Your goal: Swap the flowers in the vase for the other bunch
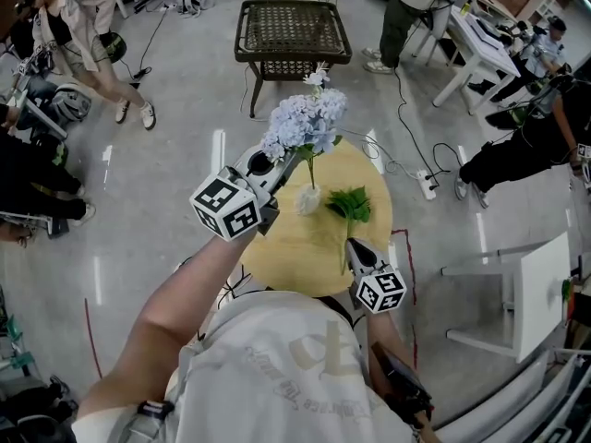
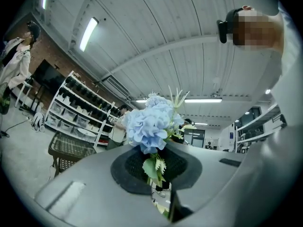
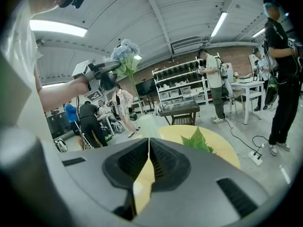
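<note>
My left gripper (image 1: pixel 289 161) is shut on the stem of a pale blue hydrangea bunch (image 1: pixel 307 122), held up over the round wooden table (image 1: pixel 277 257). The stem hangs down towards the small white vase (image 1: pixel 307 200); I cannot tell whether its end is still inside. In the left gripper view the blue flowers (image 2: pixel 151 124) rise just past the closed left gripper (image 2: pixel 158 183). A green leafy bunch (image 1: pixel 351 204) lies on the table right of the vase. My right gripper (image 1: pixel 355 245) rests shut and empty by that bunch's stem. In the right gripper view the right gripper (image 3: pixel 149 148) faces the green leaves (image 3: pixel 198 141).
A dark wicker side table (image 1: pixel 292 33) stands beyond the round table. Several people stand and sit around the room's edges. A power strip (image 1: pixel 428 185) with cables lies on the floor at right, and a white chair (image 1: pixel 531 293) stands nearer right.
</note>
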A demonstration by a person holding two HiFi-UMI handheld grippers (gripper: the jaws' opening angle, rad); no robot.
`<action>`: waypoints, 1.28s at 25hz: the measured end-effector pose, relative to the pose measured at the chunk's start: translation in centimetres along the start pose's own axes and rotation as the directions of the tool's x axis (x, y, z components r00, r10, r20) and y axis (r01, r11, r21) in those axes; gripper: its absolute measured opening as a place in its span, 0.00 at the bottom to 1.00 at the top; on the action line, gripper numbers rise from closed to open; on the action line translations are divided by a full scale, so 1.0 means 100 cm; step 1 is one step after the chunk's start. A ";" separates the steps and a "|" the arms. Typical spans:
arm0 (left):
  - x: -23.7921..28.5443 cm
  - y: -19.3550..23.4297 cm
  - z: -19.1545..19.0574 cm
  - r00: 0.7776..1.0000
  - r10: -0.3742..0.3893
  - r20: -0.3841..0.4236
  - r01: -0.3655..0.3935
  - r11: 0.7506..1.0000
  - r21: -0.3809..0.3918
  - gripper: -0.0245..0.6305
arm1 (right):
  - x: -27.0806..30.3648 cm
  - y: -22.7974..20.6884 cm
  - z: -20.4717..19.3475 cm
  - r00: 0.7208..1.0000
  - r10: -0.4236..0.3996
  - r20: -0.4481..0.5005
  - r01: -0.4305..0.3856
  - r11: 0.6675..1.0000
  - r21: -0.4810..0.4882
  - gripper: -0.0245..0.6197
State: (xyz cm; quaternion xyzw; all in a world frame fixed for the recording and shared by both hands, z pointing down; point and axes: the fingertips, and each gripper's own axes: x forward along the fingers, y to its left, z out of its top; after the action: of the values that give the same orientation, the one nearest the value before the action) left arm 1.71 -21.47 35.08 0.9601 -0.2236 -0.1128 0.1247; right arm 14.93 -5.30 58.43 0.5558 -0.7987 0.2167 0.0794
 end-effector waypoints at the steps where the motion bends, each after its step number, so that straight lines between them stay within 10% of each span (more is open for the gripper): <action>1: 0.000 -0.001 0.001 1.000 0.002 0.005 -0.002 1.000 -0.006 0.08 | -0.001 -0.001 0.000 1.000 0.001 0.001 -0.001 1.000 -0.001 0.05; 32: -0.084 0.048 -0.023 0.986 0.152 -0.074 -0.162 0.971 -0.175 0.08 | 0.006 0.024 -0.004 0.998 0.051 -0.026 -0.052 0.998 -0.030 0.05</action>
State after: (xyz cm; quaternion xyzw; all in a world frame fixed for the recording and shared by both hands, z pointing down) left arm -6.93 -21.40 39.95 0.9271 -0.2838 -0.0933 0.2263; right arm 12.48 -4.92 58.40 0.5310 -0.8148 0.2135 0.0925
